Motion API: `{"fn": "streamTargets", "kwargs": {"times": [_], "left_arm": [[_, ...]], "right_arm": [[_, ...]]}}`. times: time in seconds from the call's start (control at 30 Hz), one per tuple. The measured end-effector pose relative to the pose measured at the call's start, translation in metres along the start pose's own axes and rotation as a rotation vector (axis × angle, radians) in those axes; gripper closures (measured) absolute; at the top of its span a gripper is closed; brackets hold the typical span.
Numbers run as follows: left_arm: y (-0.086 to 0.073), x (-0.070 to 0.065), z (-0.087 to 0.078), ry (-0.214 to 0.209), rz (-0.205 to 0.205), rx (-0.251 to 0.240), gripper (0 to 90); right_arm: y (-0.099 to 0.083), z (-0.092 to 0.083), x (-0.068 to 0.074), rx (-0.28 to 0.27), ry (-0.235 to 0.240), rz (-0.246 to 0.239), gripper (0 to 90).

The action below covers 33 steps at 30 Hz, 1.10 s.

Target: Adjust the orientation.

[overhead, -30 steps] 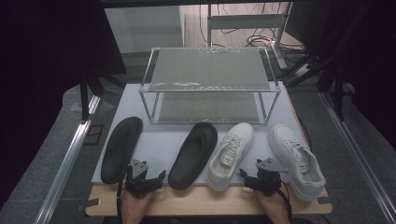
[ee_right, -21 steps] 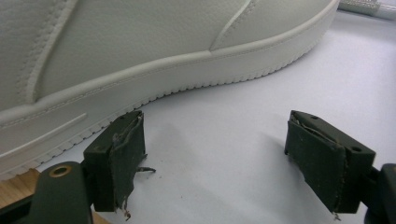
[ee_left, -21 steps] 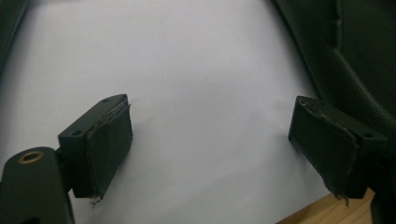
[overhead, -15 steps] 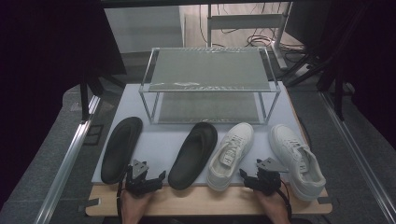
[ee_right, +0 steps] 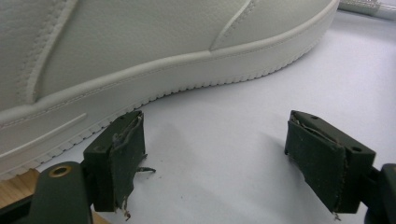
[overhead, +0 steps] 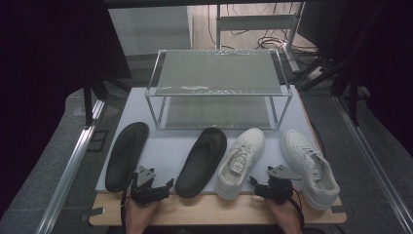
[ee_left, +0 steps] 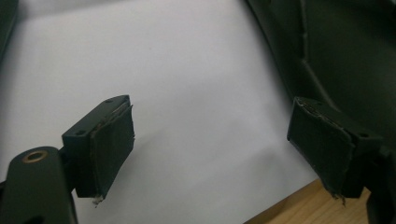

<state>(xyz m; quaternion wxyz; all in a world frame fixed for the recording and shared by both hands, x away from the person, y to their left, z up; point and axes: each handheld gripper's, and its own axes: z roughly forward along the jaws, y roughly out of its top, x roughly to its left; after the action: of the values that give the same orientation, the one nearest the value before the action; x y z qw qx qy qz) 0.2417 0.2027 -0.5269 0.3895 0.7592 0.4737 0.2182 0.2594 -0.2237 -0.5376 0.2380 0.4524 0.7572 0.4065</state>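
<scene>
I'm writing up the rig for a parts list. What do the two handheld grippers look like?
Both the left gripper and the right gripper are black, each with a grey three-cornered plate on top. Each has two blocky black jaws faced with dark pads, frayed at the edges, plus a brass-coloured ringed hole near one jaw's base.

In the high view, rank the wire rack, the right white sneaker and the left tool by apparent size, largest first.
1. wire rack
2. right white sneaker
3. left tool, nearest the camera yet smallest
</scene>
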Motion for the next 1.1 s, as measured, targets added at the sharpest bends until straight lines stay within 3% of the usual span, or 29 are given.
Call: {"fn": "streamTargets", "kwargs": {"times": [0.2,0.5,1.1], "left_arm": [[0.004,0.005,-0.004,-0.029,-0.022,0.008,14.8],[0.009,0.01,-0.01,-0.01,-0.015,0.004,14.8],[0.013,0.03,-0.017,-0.005,-0.045,0.016,14.7]], "right_arm": [[0.0,0.0,0.0,0.0,0.0,0.0,20.1],[0.0,0.0,0.0,0.0,0.0,0.001,20.1],[0.0,0.0,0.0,0.0,0.0,0.0,20.1]]}}
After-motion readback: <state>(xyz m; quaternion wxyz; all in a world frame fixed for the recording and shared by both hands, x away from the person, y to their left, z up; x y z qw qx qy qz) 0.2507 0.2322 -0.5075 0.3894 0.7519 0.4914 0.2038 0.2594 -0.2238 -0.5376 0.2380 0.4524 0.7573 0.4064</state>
